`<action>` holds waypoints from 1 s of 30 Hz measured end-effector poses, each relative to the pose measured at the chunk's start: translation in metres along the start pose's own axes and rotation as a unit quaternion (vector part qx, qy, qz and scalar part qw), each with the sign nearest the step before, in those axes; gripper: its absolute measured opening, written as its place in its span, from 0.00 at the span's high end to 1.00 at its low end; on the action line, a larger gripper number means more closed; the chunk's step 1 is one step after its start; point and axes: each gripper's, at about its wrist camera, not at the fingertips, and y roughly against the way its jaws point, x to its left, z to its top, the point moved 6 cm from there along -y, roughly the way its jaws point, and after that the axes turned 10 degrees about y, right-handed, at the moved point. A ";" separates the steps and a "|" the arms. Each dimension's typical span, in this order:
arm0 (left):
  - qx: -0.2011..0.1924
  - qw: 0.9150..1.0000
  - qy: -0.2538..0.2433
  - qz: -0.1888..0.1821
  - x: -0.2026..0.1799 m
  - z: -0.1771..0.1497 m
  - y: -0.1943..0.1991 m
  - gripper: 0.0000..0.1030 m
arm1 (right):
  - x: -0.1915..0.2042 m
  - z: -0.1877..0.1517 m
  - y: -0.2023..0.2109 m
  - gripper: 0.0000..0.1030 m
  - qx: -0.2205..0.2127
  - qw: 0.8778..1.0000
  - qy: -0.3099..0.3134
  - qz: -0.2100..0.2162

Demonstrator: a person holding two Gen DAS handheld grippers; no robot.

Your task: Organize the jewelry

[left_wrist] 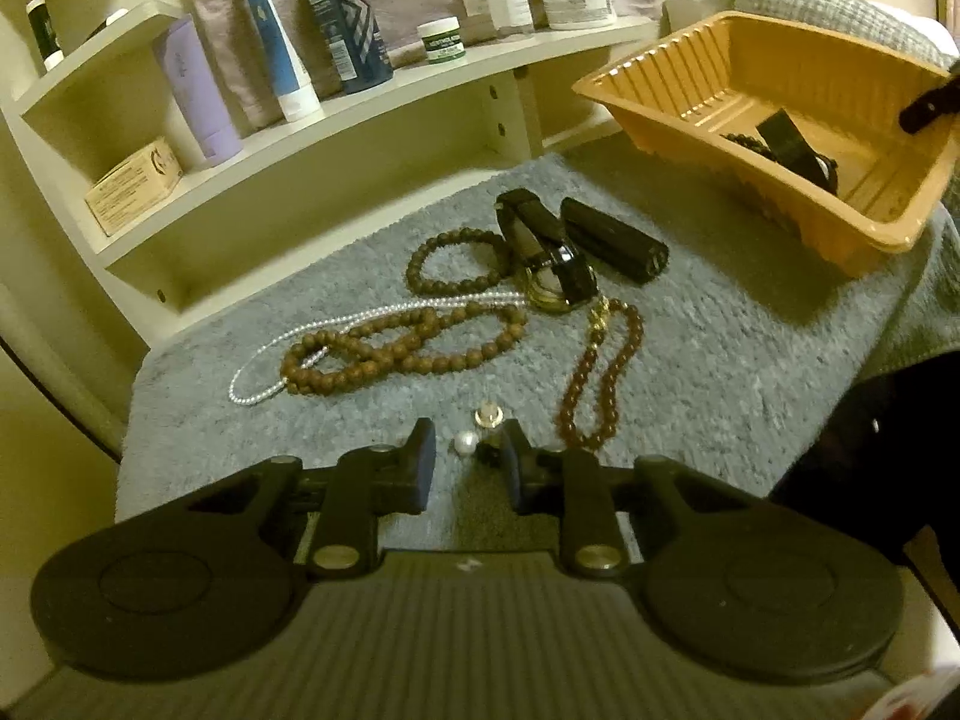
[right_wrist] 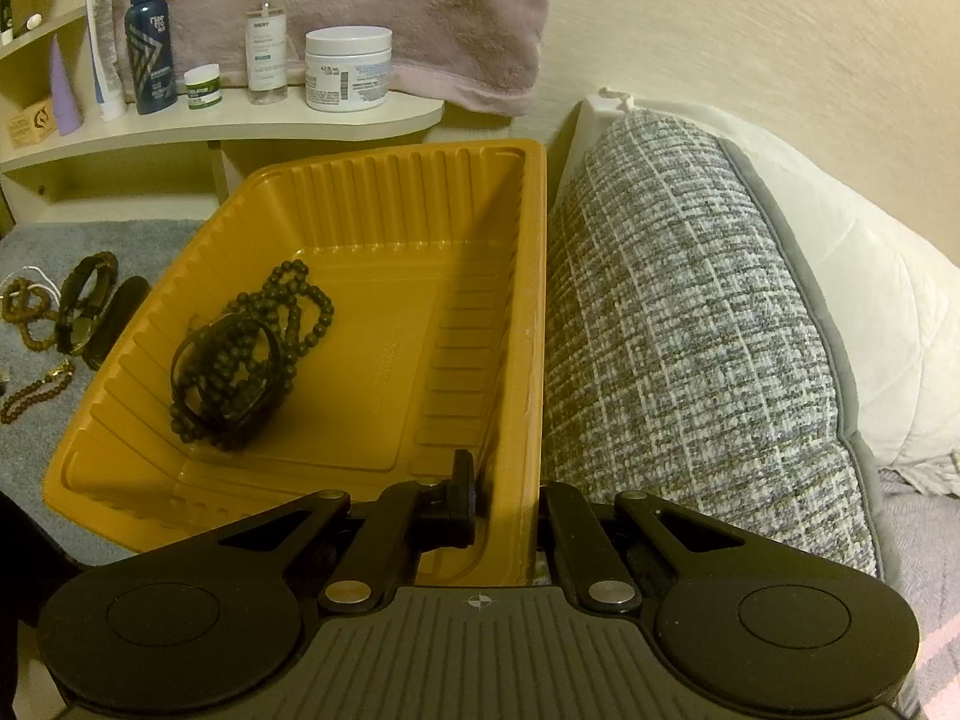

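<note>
My left gripper [left_wrist: 468,468] is open, low over the grey mat [left_wrist: 720,348], its fingers on either side of a white pearl bead [left_wrist: 465,443] and a small gold earring [left_wrist: 487,417]. Ahead lie brown bead necklaces [left_wrist: 408,348], a thin pearl strand [left_wrist: 288,354], a reddish bead bracelet [left_wrist: 594,396], a watch [left_wrist: 552,264] and a black case [left_wrist: 618,240]. My right gripper [right_wrist: 507,498] is shut on the near right wall of the orange tray [right_wrist: 516,324], tilting it. In the tray lie dark beads [right_wrist: 282,324] and a black band [right_wrist: 222,372].
A cream shelf [left_wrist: 336,138] with bottles, tubes and jars stands behind the mat. A grey woven cushion [right_wrist: 690,324] and a white pillow [right_wrist: 852,312] press against the tray's right side. A pink towel [right_wrist: 372,6] hangs on the wall.
</note>
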 end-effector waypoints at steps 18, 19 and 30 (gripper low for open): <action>-0.001 1.000 0.026 -0.002 0.005 0.002 0.005 0.95 | -0.001 -0.001 0.000 0.96 0.000 1.000 0.000 0.000; -0.002 1.000 0.027 -0.003 0.005 0.003 0.006 0.95 | -0.001 -0.001 0.000 0.96 0.000 1.000 0.000 0.000; -0.037 0.998 0.018 -0.036 -0.018 0.041 0.017 0.95 | 0.000 0.000 0.000 0.96 0.000 1.000 -0.001 0.000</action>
